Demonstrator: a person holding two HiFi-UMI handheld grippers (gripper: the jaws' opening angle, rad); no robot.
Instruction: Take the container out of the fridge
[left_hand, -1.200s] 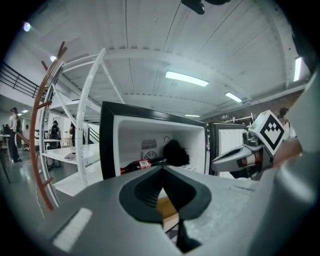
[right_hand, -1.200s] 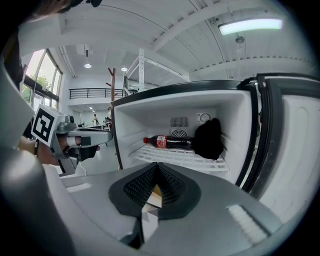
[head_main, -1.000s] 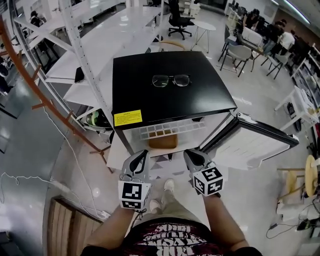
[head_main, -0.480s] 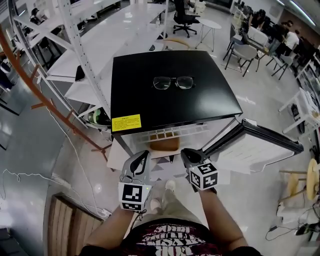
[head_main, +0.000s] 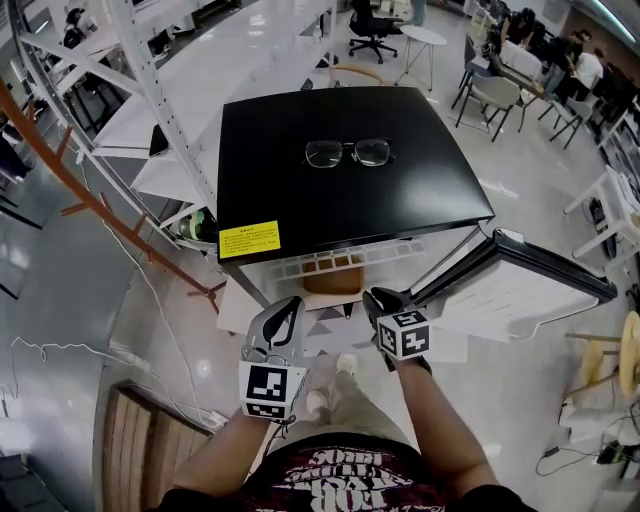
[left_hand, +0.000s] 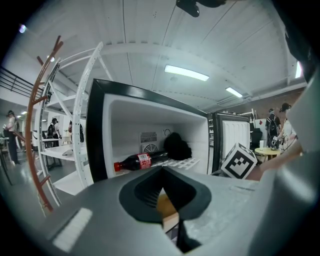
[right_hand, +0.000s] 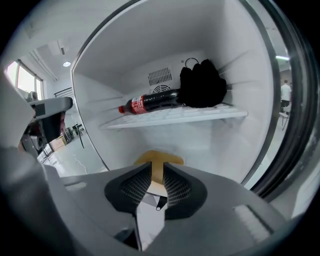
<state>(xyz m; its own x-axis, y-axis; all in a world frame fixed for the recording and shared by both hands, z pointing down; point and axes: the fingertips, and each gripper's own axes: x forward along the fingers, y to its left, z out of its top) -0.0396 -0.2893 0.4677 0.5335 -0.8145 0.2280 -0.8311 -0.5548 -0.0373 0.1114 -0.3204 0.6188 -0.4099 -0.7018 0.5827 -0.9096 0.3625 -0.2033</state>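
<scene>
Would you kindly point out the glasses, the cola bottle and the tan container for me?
glasses (head_main: 325, 154), head view, its left-hand lens.
cola bottle (right_hand: 142, 104), right gripper view, its red label.
tan container (right_hand: 159, 157), right gripper view, its upper edge.

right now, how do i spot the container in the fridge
Find the black-topped fridge with its door swung open and look inside, under the white shelf. The container is the tan, rounded thing alone on the lower level; the cola bottle and the black bundle lie on the shelf above it.
</scene>
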